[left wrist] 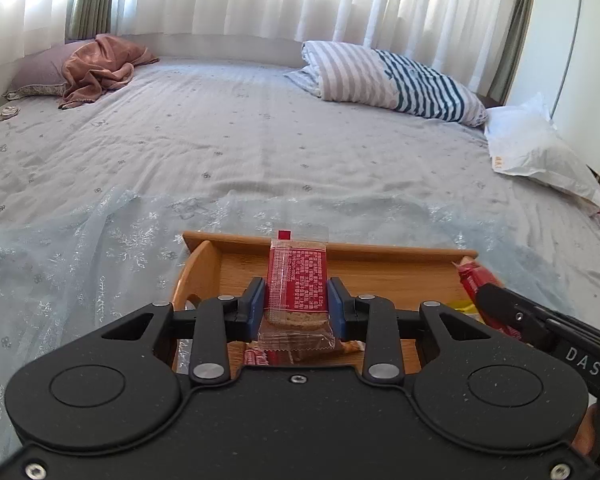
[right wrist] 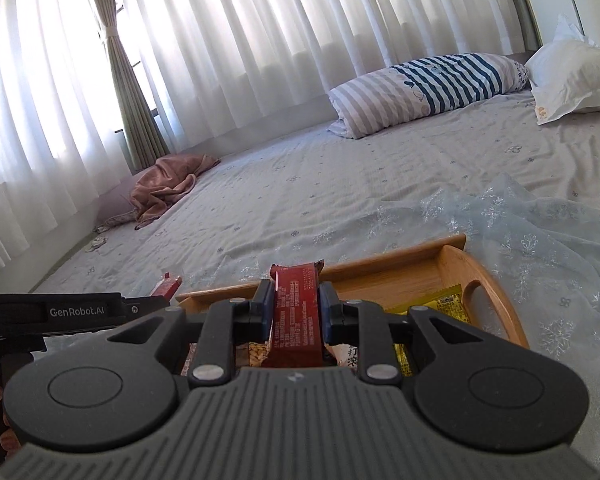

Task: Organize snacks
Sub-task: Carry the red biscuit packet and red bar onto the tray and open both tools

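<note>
Snacks held over wooden tray (left wrist: 380, 276): my left gripper (left wrist: 296, 304) clamps biscuit packet (left wrist: 296, 280), right gripper (right wrist: 294, 306) clamps red bar (right wrist: 296, 304); slick wrappers may slip, I judge.

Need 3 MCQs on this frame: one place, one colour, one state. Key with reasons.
1. Where does the wooden tray rest?
A. on the bed
B. on a desk
C. on the floor

2. What colour is the packet lying by the tray's right handle?
A. blue
B. yellow
C. white

3. What state are the left tongs in?
A. open, empty
B. shut on a spoon
C. shut on a red biscuit packet

A: bed sheet surrounds the tray.
B: yellow packet shows beside the handle.
C: red biscuit packet sits clamped between the blue pads.
</note>
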`<state>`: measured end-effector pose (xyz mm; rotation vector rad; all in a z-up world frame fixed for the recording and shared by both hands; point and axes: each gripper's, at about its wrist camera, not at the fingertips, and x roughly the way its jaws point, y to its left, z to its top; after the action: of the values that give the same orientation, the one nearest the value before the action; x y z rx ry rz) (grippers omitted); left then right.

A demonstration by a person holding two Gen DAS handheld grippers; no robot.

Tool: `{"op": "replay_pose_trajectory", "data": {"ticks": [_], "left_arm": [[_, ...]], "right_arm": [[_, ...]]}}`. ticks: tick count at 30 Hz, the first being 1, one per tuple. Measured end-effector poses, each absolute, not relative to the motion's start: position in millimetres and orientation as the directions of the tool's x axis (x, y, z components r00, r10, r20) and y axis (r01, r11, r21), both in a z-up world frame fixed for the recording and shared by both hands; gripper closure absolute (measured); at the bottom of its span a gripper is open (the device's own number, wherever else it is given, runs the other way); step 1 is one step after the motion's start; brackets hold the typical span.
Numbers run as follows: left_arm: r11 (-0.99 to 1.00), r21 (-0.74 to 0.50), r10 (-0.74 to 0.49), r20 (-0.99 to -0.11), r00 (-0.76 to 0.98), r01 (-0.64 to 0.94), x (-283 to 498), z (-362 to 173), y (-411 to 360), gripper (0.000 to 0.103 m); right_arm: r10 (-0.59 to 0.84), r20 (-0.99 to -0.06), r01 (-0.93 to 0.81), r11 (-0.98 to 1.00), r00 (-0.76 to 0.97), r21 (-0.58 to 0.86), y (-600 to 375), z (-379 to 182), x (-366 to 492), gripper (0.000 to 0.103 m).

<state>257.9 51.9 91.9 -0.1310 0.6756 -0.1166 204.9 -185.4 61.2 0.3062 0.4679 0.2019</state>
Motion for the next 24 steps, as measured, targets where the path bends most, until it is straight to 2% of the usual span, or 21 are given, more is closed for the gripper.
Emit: {"op": "replay_pose_trajectory", "data": {"ticks": [7, 18, 24], "left_arm": [[0.993, -0.118, -0.077, -0.675, 0.734, -0.005, 283.4, 51.6, 65.2, 0.072], [0.999, -0.049, -0.019, -0.683, 0.73, -0.02, 287.9, 24.1, 54.5, 0.072], [0.985, -0.169, -0.145, -0.7, 0.7, 0.035, 285.7, 20.6, 52.3, 0.073]], "right_arm": [[0.248, -0.466, -0.111, 0.947, 0.849, 0.302, -171.9, 43.4, 230.5, 0.075], [0.238, -0.53, -0.109, 0.958, 0.814, 0.264, -159.5, 26.9, 255.9, 0.075], [0.231, -0.547, -0.106, 0.962, 0.805, 0.25, -154.9, 19.5, 260.5, 0.075]]}}
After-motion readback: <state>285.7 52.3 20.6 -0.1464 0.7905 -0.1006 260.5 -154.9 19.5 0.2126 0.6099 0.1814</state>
